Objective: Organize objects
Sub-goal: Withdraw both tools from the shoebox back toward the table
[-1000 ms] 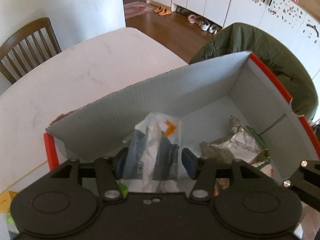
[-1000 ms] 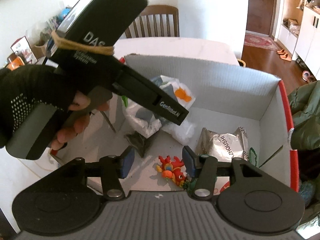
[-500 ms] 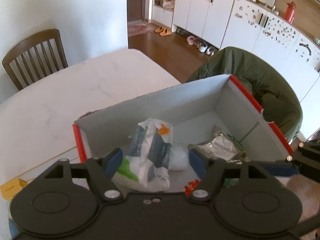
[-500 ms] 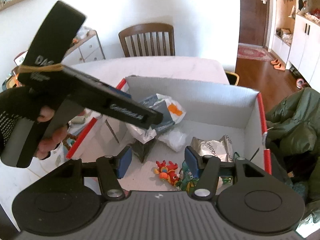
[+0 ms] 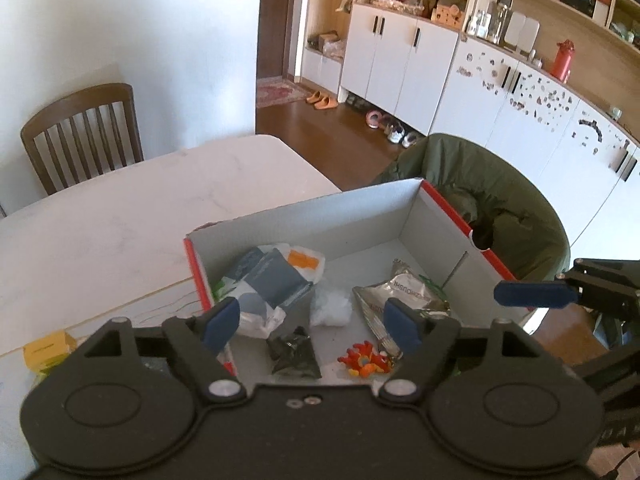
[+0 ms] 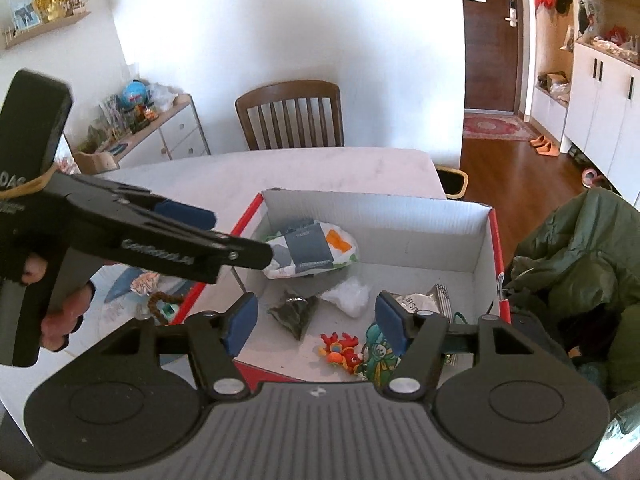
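Observation:
An open cardboard box (image 5: 320, 220) with a red rim stands on the white table. A white printed plastic bag (image 5: 272, 276) lies in its far left corner. Around it lie a clear plastic wad (image 5: 330, 306), a silver foil packet (image 5: 404, 292), a dark packet (image 5: 294, 354) and a red-orange toy (image 5: 366, 362). My left gripper (image 5: 311, 322) hovers open above the box's near left side, holding nothing. In the right wrist view the same box (image 6: 380, 216), bag (image 6: 308, 248) and a green toy (image 6: 380, 354) show. My right gripper (image 6: 316, 316) hangs open over the near edge.
A green jacket (image 5: 480, 184) drapes a seat right of the box. A wooden chair (image 6: 292, 116) stands at the table's far side. A yellow item (image 5: 48, 350), a bead bracelet (image 6: 164, 300) and a wrapped snack (image 6: 144, 282) lie left of the box.
The left gripper opened wider, left the printed bag lying in the box and rose back. The right gripper also lifted and pulled back, so the whole box shows.

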Available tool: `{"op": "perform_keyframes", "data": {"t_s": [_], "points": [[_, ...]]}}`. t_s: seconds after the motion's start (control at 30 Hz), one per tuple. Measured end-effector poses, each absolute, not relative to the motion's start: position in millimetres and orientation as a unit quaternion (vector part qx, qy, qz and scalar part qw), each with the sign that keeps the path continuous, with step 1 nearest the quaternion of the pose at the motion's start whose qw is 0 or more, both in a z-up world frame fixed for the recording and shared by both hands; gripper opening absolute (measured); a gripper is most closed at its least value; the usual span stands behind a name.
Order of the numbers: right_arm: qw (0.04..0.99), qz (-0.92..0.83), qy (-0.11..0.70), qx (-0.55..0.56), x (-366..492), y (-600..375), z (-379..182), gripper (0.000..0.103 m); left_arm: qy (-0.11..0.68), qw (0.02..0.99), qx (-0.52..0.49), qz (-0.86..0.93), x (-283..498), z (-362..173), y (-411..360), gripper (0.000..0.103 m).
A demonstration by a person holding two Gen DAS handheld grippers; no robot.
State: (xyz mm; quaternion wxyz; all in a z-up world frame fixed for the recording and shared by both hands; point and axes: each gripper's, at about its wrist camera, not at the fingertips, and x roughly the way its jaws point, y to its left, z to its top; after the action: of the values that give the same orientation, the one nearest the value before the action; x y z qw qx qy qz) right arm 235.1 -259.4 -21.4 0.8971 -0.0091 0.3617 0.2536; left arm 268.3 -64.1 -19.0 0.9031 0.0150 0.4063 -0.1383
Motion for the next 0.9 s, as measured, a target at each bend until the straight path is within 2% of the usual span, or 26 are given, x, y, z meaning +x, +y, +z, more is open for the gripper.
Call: {"op": "perform_keyframes", "data": {"t_s": [0.2, 0.43, 0.9], "points": [[0.904, 0.251, 0.345, -0.004, 218.9, -249.6, -6.5, 0.069, 0.382, 0.913, 0.010, -0.141, 242.3, -6.6, -38.6, 0.087], [0.908, 0.255, 0.332, 0.008, 201.2, -223.2, 6.5, 0.083, 0.361, 0.923, -0.017, -0.134, 213.6, 5.7, 4.5, 0.101], [0.905, 0.247, 0.345, 0.035, 183.4, -155.9, -0.1, 0.088, 0.350, 0.931, -0.014, -0.103, 177.4, 2.7, 88.2, 0.103]]}}
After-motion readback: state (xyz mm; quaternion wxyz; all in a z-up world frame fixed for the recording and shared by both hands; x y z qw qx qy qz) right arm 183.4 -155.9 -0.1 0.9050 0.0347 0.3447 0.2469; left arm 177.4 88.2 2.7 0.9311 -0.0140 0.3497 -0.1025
